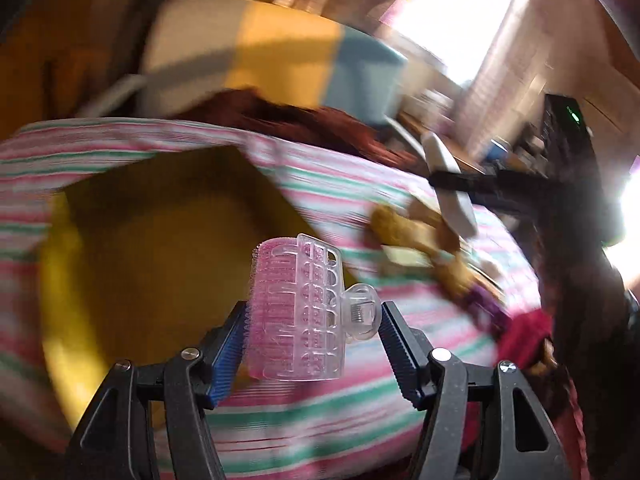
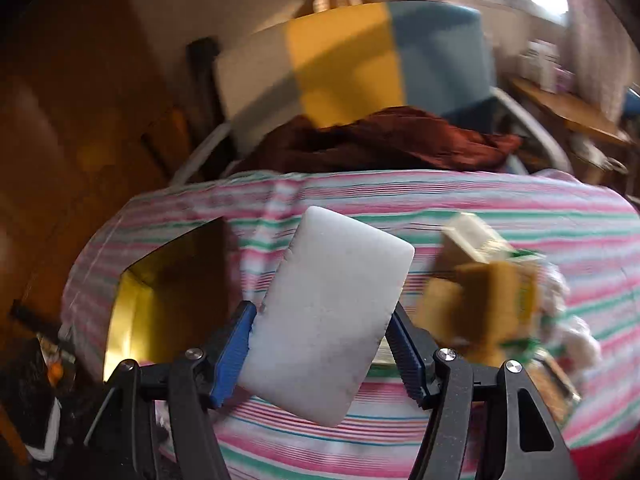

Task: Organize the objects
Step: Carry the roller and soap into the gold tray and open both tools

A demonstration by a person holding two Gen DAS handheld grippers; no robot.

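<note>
My left gripper (image 1: 312, 320) is shut on a pink hair roller with a clear plastic clip (image 1: 298, 308), held above a yellow box (image 1: 160, 264) that sits open on the striped cloth (image 1: 320, 416). My right gripper (image 2: 320, 328) is shut on a white sponge block (image 2: 328, 312), held over the striped cloth (image 2: 480, 208). The right gripper with the white block also shows in the left wrist view (image 1: 448, 184). The yellow box (image 2: 160, 300) lies to the left in the right wrist view.
A blurred heap of brown and yellow items (image 1: 420, 248) lies on the cloth at the right, and also shows in the right wrist view (image 2: 488, 292). A dark red cloth (image 2: 380, 140) and a white, yellow and blue panel (image 2: 360, 68) stand behind.
</note>
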